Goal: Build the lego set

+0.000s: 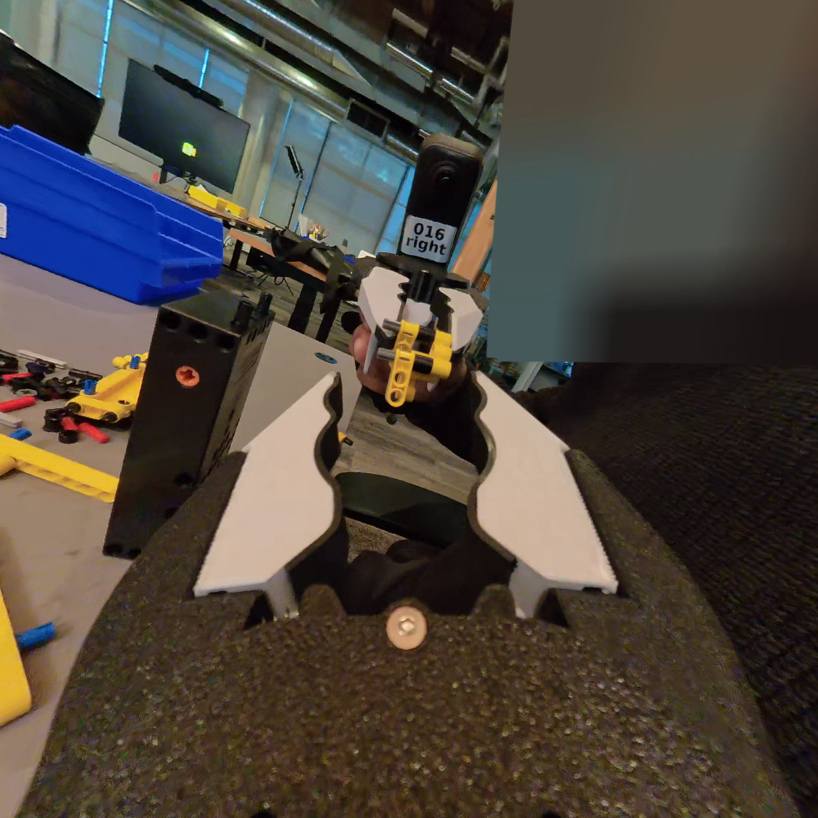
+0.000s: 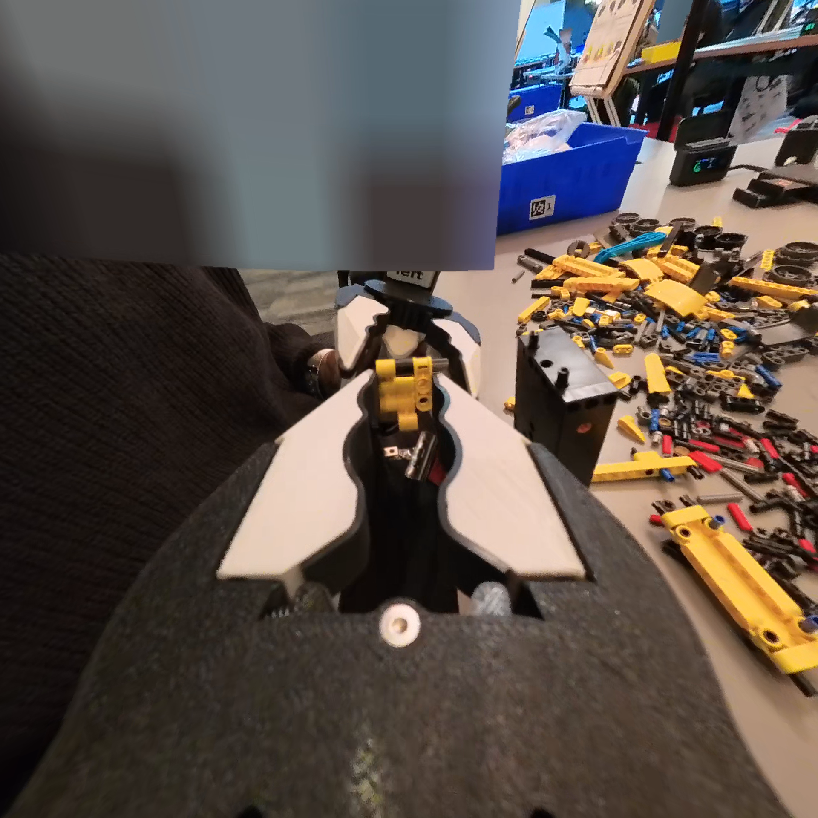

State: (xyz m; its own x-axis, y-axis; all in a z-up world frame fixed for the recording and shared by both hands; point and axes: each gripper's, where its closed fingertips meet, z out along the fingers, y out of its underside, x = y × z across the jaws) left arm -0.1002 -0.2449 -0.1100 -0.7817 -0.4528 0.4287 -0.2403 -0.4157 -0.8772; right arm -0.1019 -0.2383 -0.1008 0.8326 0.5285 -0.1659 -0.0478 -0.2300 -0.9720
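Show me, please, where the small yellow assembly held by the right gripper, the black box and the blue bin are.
small yellow assembly (image 2: 400, 391): right wrist view, on its yellow middle block.
black box (image 1: 194, 425): left wrist view, on its tall black side face.
blue bin (image 2: 562, 186): right wrist view, on its front wall.

Brick assembly (image 2: 402, 391) between right hand-held gripper (image 2: 403, 385) fingers, upright box (image 2: 562, 398) right of it, loose parts (image 2: 708, 354) beyond.

Light was dim and warm indoors, with cool daylight through the far windows (image 1: 349, 186); wide-angle bending curved both pictures' edges; the background was soft and smeared; shadows on the desk (image 2: 664, 500) lay faint.
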